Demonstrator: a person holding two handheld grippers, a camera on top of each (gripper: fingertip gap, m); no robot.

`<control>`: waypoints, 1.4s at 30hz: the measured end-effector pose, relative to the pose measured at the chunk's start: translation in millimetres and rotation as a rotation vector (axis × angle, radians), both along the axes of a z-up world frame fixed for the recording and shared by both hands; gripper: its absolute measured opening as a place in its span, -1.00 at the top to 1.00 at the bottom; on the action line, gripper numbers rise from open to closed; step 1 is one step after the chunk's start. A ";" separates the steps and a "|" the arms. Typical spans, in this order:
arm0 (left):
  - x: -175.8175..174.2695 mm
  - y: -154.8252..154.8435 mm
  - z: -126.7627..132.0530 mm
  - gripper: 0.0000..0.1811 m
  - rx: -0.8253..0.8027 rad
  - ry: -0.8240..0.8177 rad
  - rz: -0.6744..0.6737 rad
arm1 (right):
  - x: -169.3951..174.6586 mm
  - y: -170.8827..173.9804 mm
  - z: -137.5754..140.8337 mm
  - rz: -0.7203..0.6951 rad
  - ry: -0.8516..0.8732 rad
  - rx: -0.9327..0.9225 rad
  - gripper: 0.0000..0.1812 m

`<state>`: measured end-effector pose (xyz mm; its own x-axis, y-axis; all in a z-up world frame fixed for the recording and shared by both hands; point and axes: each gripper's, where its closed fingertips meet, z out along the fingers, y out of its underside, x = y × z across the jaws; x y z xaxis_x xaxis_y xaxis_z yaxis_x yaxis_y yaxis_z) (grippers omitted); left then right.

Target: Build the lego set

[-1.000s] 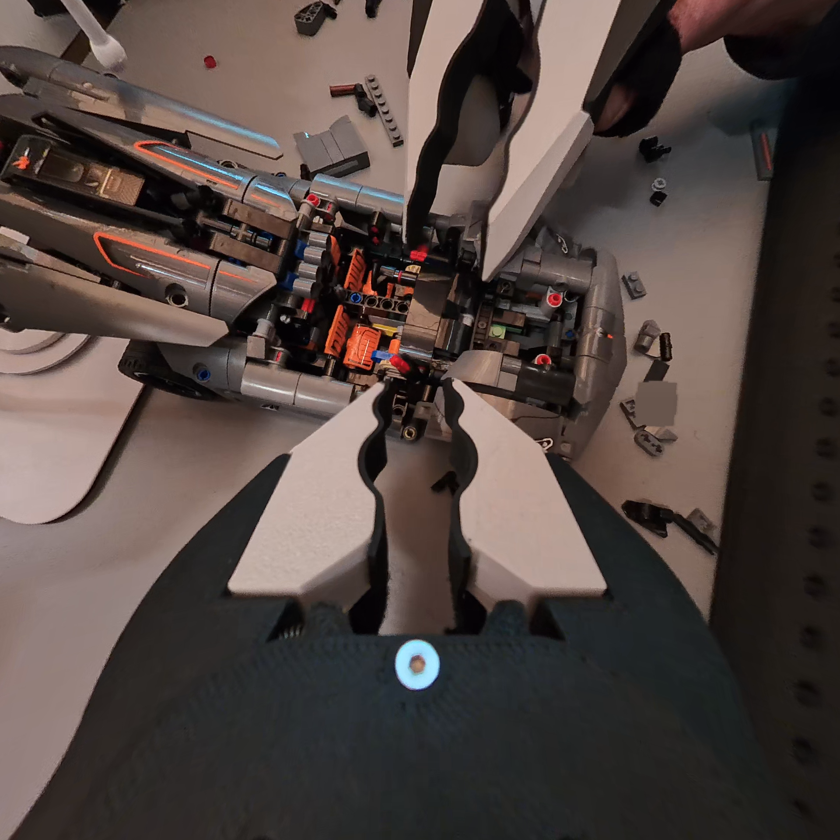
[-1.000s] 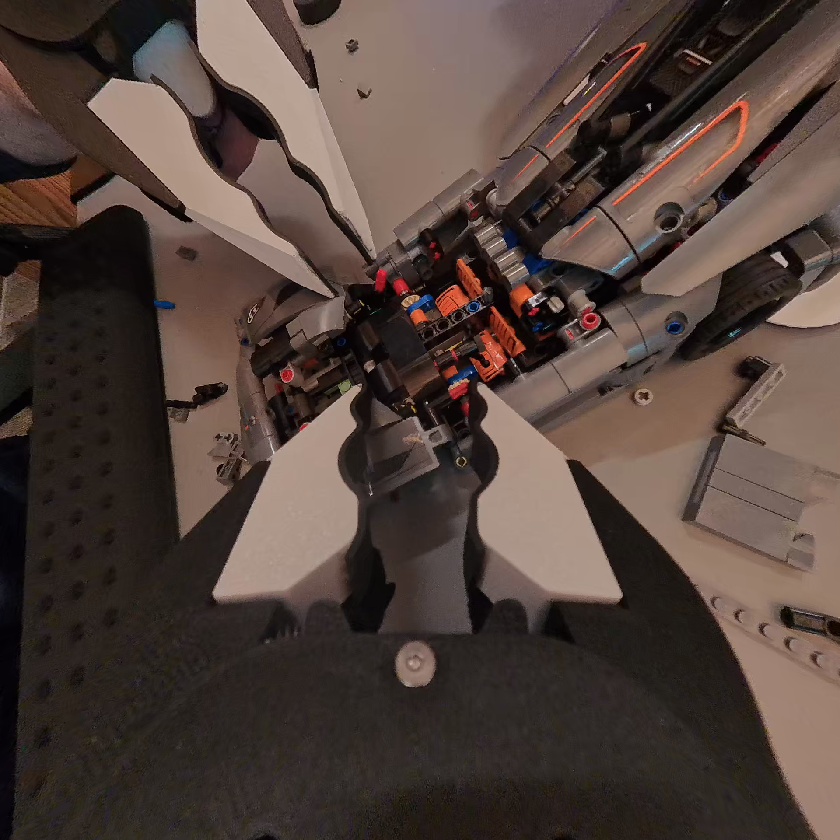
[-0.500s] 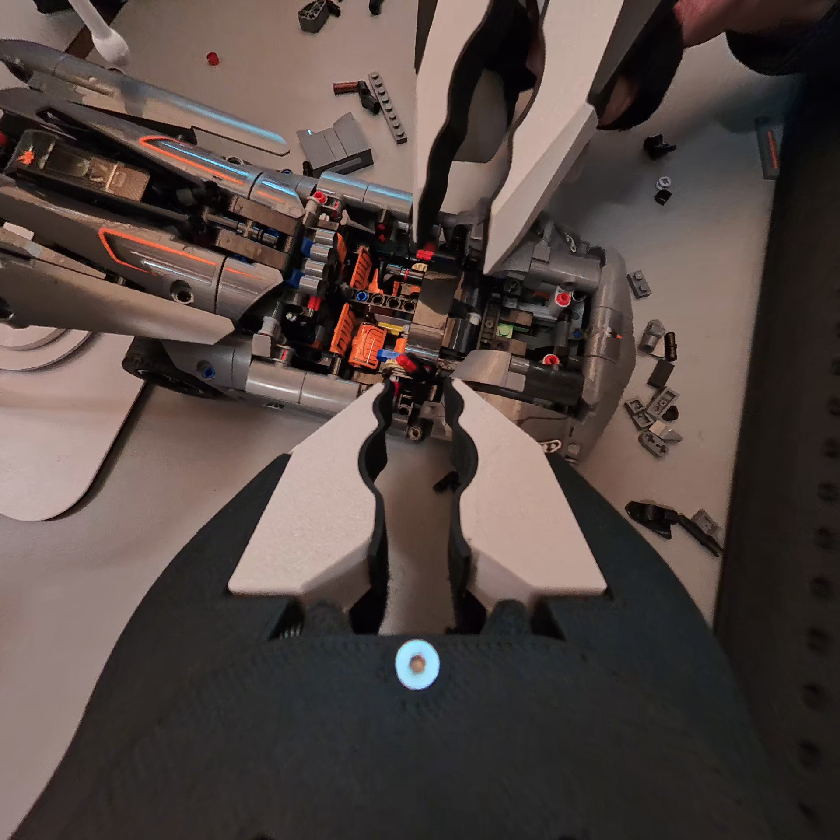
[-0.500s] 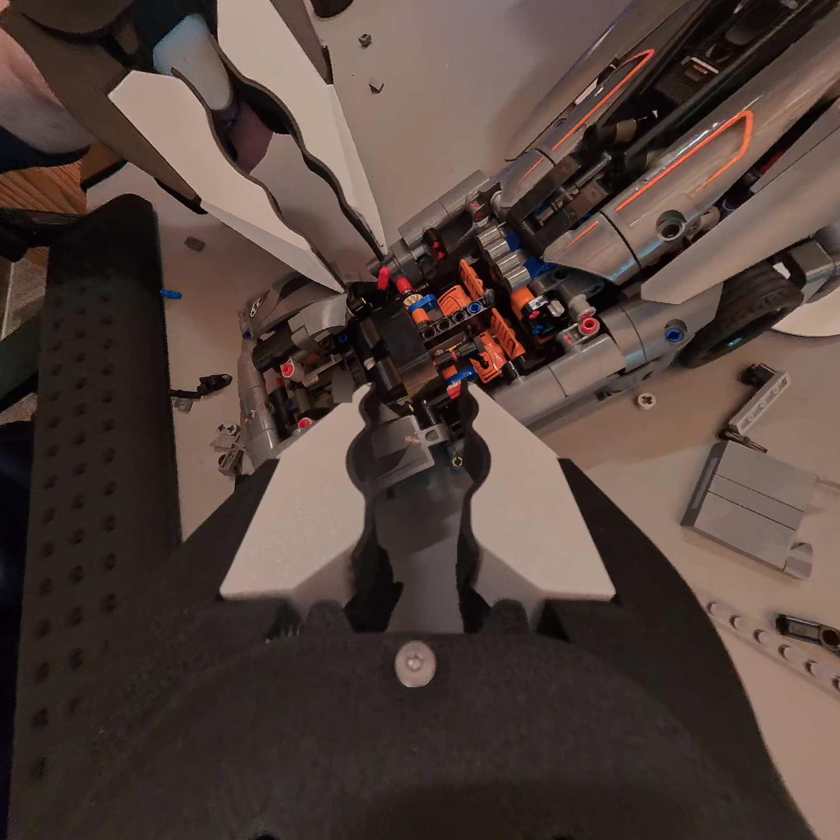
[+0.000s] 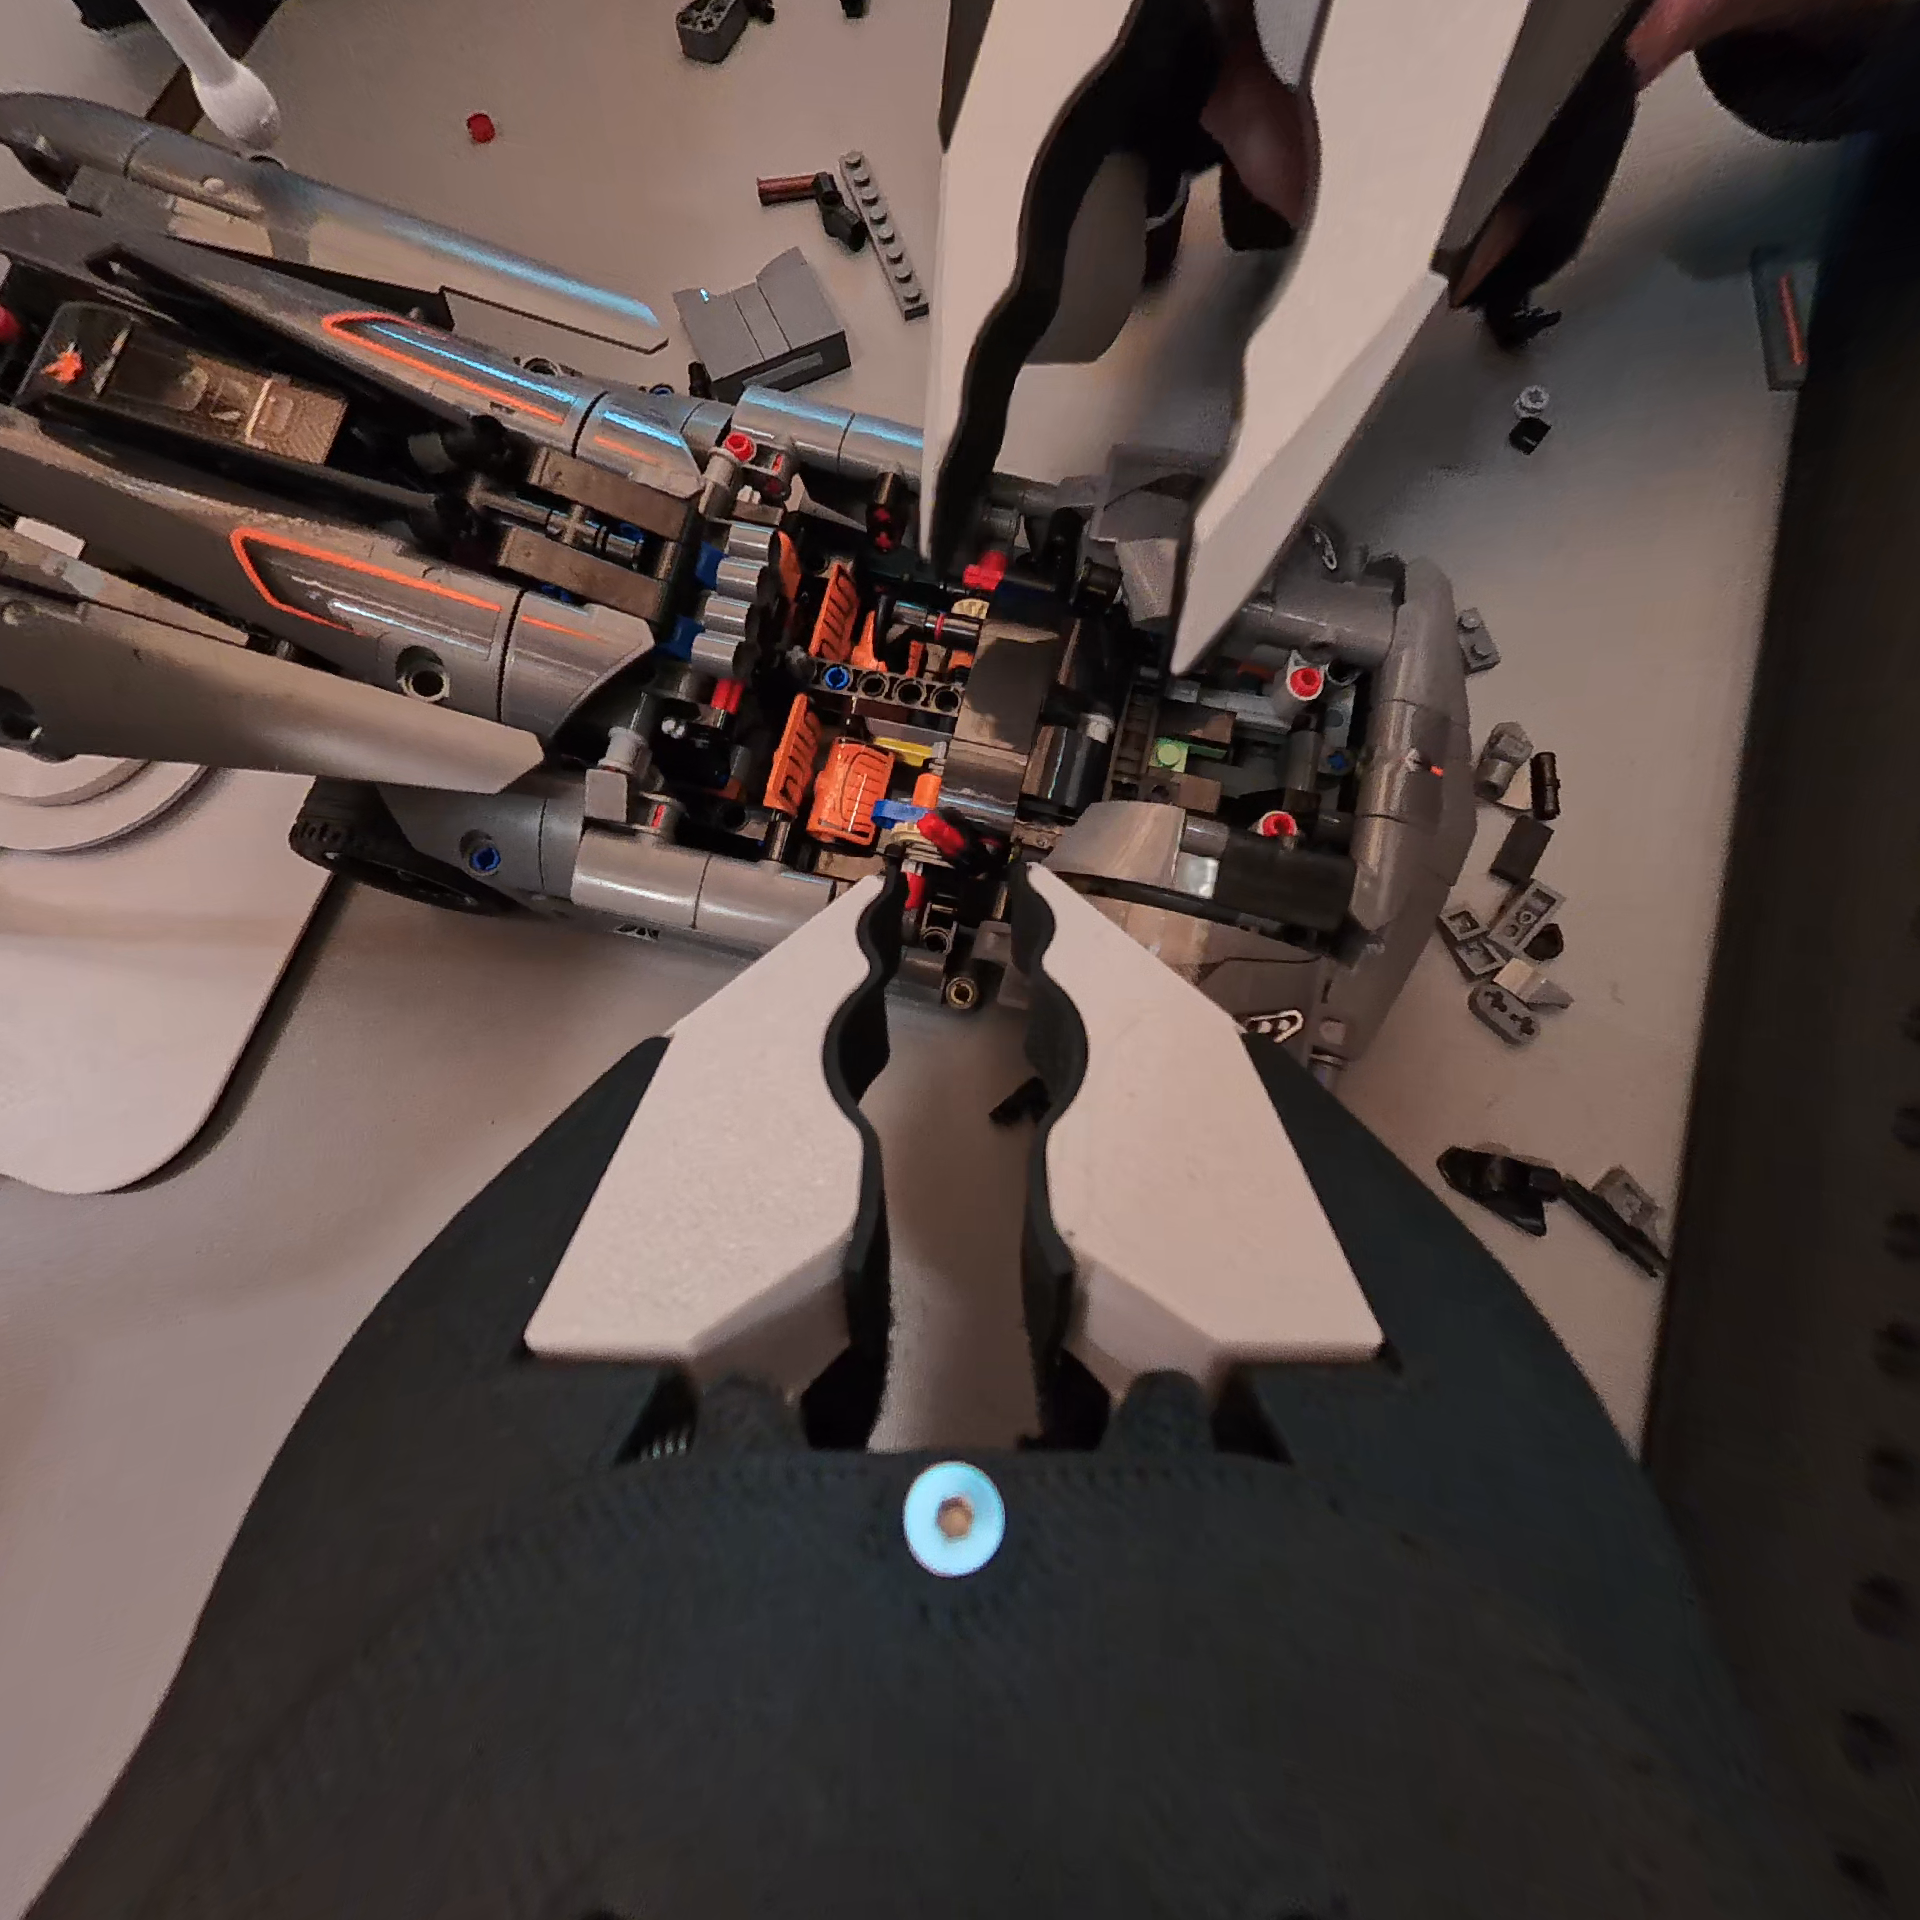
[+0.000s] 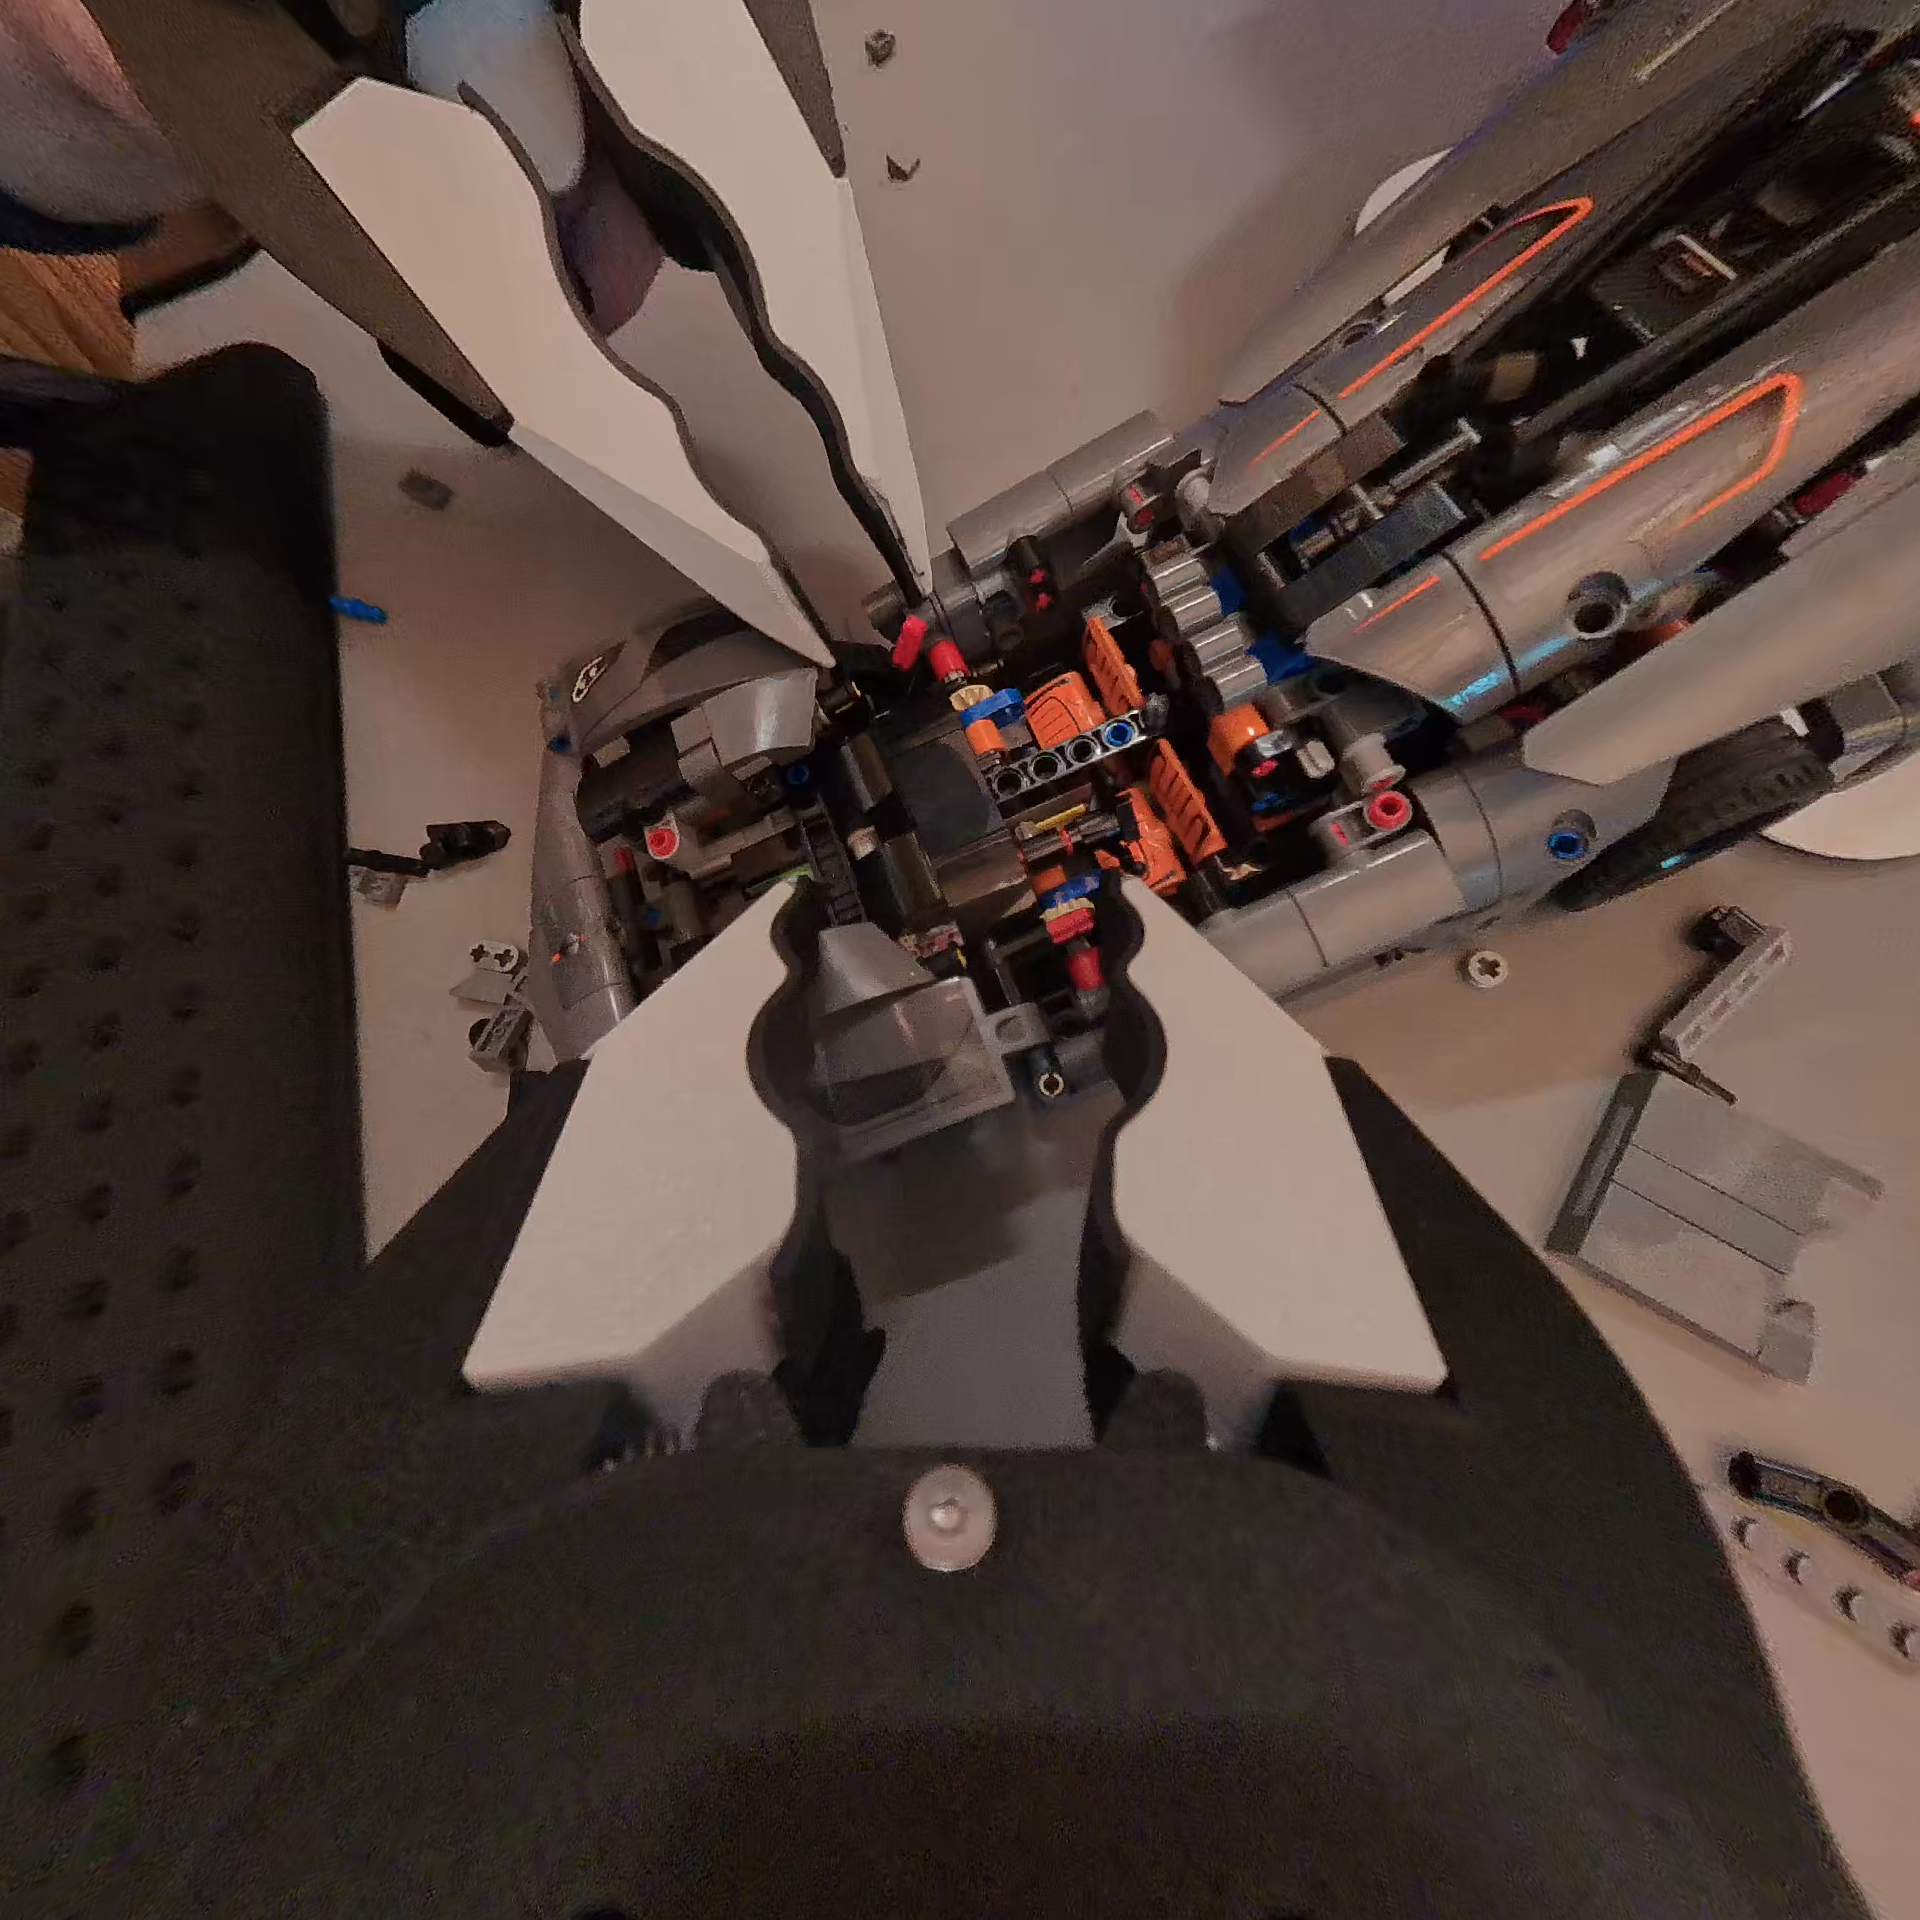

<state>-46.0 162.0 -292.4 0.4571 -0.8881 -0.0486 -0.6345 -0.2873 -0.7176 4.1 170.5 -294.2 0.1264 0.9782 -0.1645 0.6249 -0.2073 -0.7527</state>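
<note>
Left gripper (image 5: 951, 883) stood apart at the near flank of the grey-orange lego car (image 5: 727, 665); right gripper (image 6: 951, 904) straddled a grey panel (image 6: 909, 1049) at the opposite flank (clamped or not, cannot tell). Loose pieces (image 5: 1507, 966) littered the table (image 5: 364, 1143) beside.

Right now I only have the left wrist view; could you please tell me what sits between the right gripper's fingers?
Observer: A grey curved panel at the edge of the Lego car sits inside the right gripper; I cannot tell whether it is clamped.
Operator: Is any loose part hidden behind my own gripper?
Observer: Yes, a blue pin lies on the table, off the car's nose, apart from the left gripper.
</note>
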 end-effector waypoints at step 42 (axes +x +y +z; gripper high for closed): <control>9.2 -8.1 -5.6 0.82 -0.005 0.015 -0.039 | 9.7 -17.7 -1.1 0.037 -0.140 -0.060 0.41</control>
<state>-36.8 154.0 -298.1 0.4210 -0.9056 -0.0508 -0.6557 -0.2652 -0.7069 13.8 152.7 -295.3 0.1160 0.9716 -0.2062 0.7312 -0.2240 -0.6443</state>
